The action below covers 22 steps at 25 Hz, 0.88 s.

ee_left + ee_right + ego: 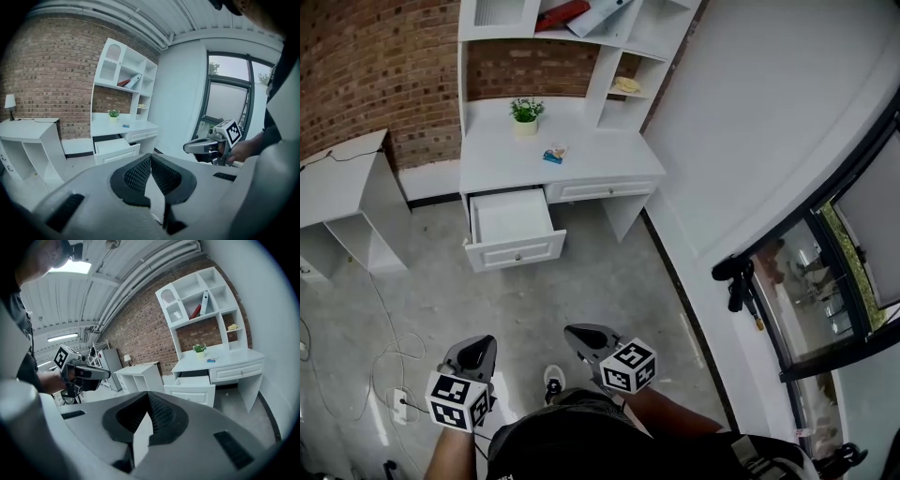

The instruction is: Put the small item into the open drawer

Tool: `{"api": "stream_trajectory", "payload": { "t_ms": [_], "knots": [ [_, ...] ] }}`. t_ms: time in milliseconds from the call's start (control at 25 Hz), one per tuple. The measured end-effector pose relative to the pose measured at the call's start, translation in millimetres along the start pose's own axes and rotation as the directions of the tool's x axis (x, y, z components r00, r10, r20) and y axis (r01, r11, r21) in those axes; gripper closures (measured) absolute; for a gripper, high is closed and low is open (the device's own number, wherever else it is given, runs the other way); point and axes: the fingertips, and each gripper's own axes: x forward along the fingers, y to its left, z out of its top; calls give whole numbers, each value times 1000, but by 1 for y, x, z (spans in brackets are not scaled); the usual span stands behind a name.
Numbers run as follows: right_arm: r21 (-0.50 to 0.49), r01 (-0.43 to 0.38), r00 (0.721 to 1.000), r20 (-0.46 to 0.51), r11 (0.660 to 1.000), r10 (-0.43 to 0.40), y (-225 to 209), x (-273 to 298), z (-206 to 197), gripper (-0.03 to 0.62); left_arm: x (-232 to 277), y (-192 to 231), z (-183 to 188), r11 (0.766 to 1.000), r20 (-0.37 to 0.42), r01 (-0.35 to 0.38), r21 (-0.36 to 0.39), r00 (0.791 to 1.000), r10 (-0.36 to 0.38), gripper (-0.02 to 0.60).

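Both tongs are clenched on nothing. In each gripper view the dark, cross-hatched pads meet at the tip, for the left tongs [151, 157] as for the right tongs [149, 396].

In the head view the two sit at the bottom of the frame, over the grey mottled floor [609, 281] and well apart from the desk at the upper centre. The small item [554, 154] lies on the white tabletop [609, 159], up-frame from both tongs. It is above and slightly right of the open drawer [517, 251] and below-right of the potted plant [525, 113].

The item looks flat, blue and white, perhaps a little packet. It is too small to tell its long axis for sure.

It sits nearly straight up-frame from the right tongs [574, 332], while the left tongs [480, 345] line up more with the drawer. So the right looks slightly better placed to reach it.

The drawer is smooth painted white, with a panelled front, a small round knob and a bare bottom. A rough brick wall [366, 66] stands behind the desk.
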Motion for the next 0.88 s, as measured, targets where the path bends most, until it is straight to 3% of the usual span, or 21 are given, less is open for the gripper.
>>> {"api": "stream_trajectory", "payload": {
  "t_ms": [480, 880],
  "knots": [
    [15, -24, 1000, 12, 1000, 24, -95, 27, 38, 588, 92, 21, 45, 999, -16, -34, 15, 999, 34, 563],
    [39, -32, 999, 4, 999, 32, -142, 37, 50, 589, 142, 29, 66, 999, -33, -40, 13, 999, 40, 563]
  ]
}}
